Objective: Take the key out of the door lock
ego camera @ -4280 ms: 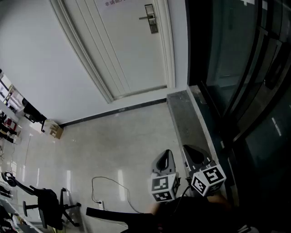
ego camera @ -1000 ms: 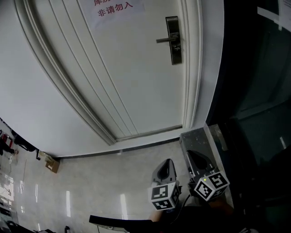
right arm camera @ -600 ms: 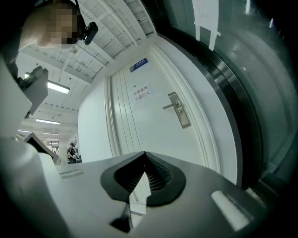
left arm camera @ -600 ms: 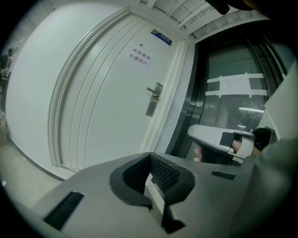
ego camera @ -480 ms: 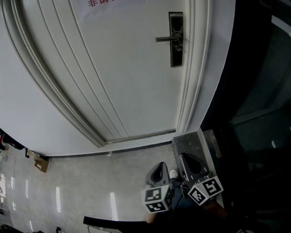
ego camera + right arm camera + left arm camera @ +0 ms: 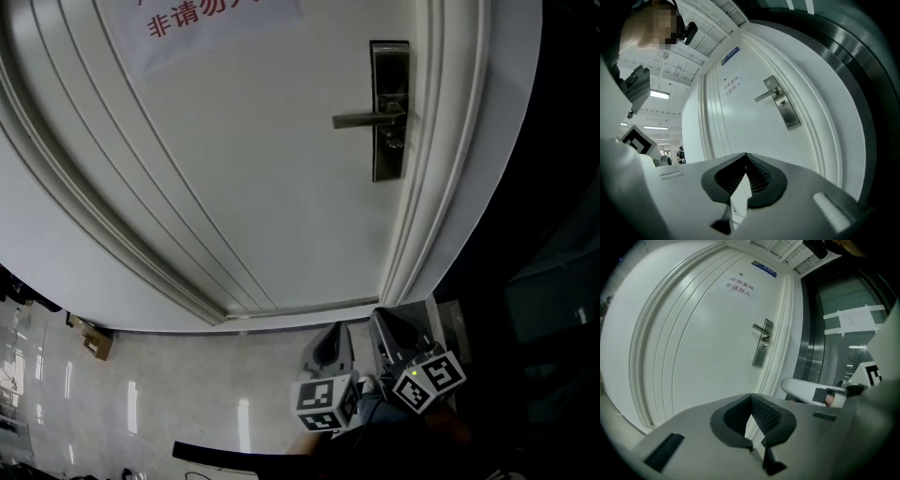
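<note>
On the door's right side, the key (image 6: 393,142) sits in the lock (image 6: 389,164), just below the handle (image 6: 366,119). It is tiny in every view, so no detail is readable. The handle is level and points left from the lock plate.

The door (image 6: 262,206) is white, panelled and shut against its frame (image 6: 441,187). A paper sign (image 6: 211,23) with red print is stuck on it, up and left of the lock.

Both grippers are low in the head view, well apart from the lock, and nothing touches the door.
- Left gripper (image 6: 335,330): jaws pressed together, nothing between them. In its own view the lock is above the tips, slightly right.
- Right gripper (image 6: 386,319): jaws also closed tight and empty. In its view the lock is up and right of the tips.

The two sit side by side, near each other, tips toward the door.

Under them is a glossy pale floor (image 6: 187,412), with a grey ledge (image 6: 450,317) at the foot of the frame on the right. A dark glass wall (image 6: 553,234) is right of the frame. A cardboard box (image 6: 94,339) is on the floor by the wall, far left.
</note>
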